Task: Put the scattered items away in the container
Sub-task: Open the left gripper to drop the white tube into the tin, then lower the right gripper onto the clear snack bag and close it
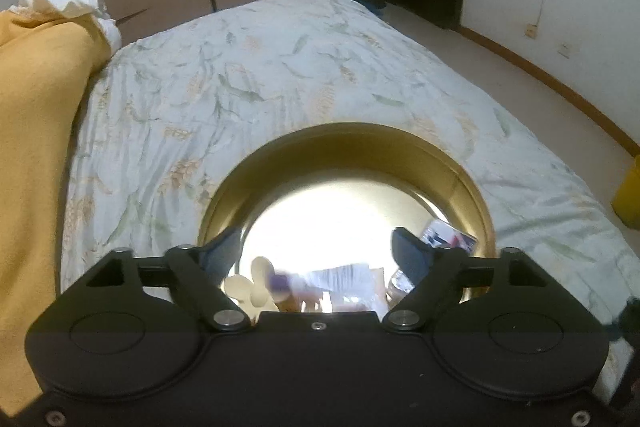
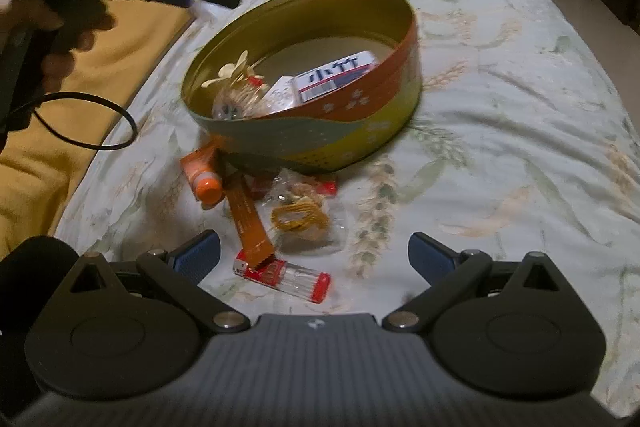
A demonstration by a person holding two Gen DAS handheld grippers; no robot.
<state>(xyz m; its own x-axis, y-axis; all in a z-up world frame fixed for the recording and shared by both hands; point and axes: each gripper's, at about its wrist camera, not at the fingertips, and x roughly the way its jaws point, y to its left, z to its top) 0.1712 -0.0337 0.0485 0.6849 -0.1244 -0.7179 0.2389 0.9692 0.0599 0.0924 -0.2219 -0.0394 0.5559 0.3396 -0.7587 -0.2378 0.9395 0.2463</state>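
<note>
The round tin (image 2: 320, 99) sits on the bed (image 2: 500, 107), nearer the side with the yellow blanket (image 2: 132, 39), so both hands can reach it. It already holds a white box (image 2: 336, 77), a pale flower clip (image 2: 228, 71) and a small bag.

The left gripper (image 1: 316, 247) hangs right over the tin's open top. Its jaws are apart and nothing is between them. It looks like a good spot for dropping things in.

The right gripper (image 2: 314, 251) has its jaws wide apart and empty too. It points down at the little pile in front of the tin: an orange bottle (image 2: 202, 179), a long orange packet (image 2: 248, 219), a bag of rubber bands (image 2: 304, 219) and a clear case with red ends (image 2: 286, 277).

The case lies flat, with its long side running across between the jaws. The packet points from the tin toward the gripper.
</note>
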